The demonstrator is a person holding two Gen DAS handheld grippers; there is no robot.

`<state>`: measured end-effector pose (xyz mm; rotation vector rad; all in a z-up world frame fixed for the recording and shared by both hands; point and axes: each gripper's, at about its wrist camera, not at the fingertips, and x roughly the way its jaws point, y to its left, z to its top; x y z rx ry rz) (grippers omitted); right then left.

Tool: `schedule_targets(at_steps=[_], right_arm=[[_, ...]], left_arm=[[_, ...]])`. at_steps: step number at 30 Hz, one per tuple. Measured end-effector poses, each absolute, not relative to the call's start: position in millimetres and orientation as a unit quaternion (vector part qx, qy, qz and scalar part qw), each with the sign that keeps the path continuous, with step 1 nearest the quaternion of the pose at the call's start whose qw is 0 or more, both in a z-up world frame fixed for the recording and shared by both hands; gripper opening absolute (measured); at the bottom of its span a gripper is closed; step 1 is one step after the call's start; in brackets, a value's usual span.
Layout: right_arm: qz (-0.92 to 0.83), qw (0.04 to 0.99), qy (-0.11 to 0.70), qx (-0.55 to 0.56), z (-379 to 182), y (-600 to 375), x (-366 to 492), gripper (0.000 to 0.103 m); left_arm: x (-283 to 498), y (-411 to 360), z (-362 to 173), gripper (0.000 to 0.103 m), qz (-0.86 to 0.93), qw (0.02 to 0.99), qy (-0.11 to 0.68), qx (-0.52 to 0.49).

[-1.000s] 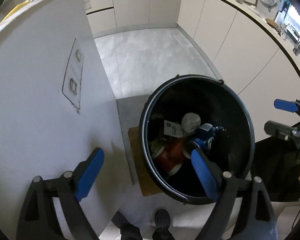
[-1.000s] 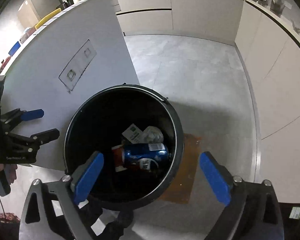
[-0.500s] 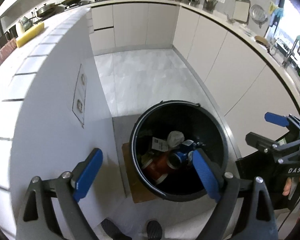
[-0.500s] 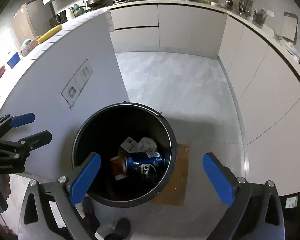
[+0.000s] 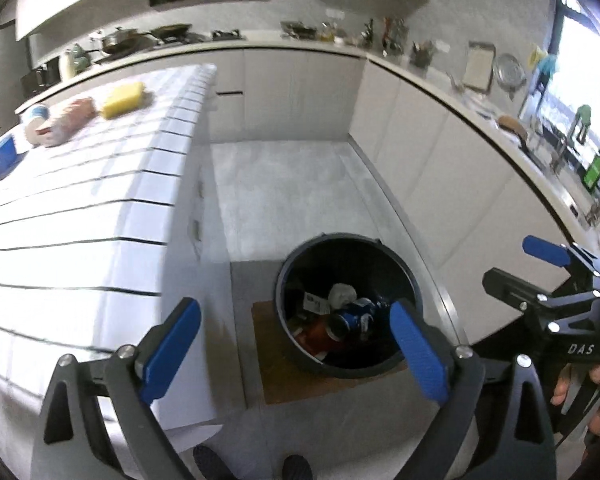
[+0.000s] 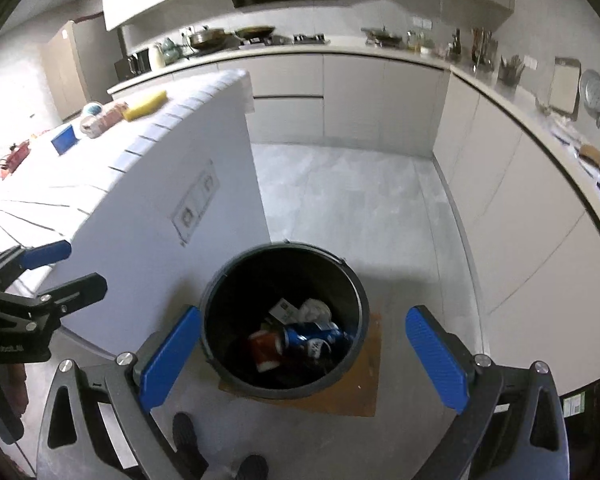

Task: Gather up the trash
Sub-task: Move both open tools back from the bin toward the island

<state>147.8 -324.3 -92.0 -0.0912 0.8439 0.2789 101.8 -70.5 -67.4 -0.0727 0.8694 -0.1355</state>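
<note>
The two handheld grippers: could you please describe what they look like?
Both the left gripper and the right gripper have dark grey, angular frames with triangular cut-outs and silver bolts. Their fingers carry flat, textured blue pads. The right gripper's body shows white "DAS" lettering. A thin dark cable runs beside its handle.

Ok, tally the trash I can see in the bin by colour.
Visible in the bin:
Blue cans: 2
Red cup: 1
White pieces: 2, a crumpled wad and a printed card
Total: 5; anything deeper is too dark to tell.
</note>
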Motion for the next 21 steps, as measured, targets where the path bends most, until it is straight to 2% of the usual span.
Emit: schedule_targets(at_steps=[11, 21], right_arm=[[0.176, 0.915, 0.360, -0.044, -50, -267, 133, 0.103], [0.234, 0.922, 0.308, -0.033, -13, -187, 139, 0.103]], left_arm=[[81, -15, -47, 0.097, -0.011, 0.920, 0.388, -0.061], [57, 77, -23, 0.097, 0.088, 0.930, 0.343, -0.095]])
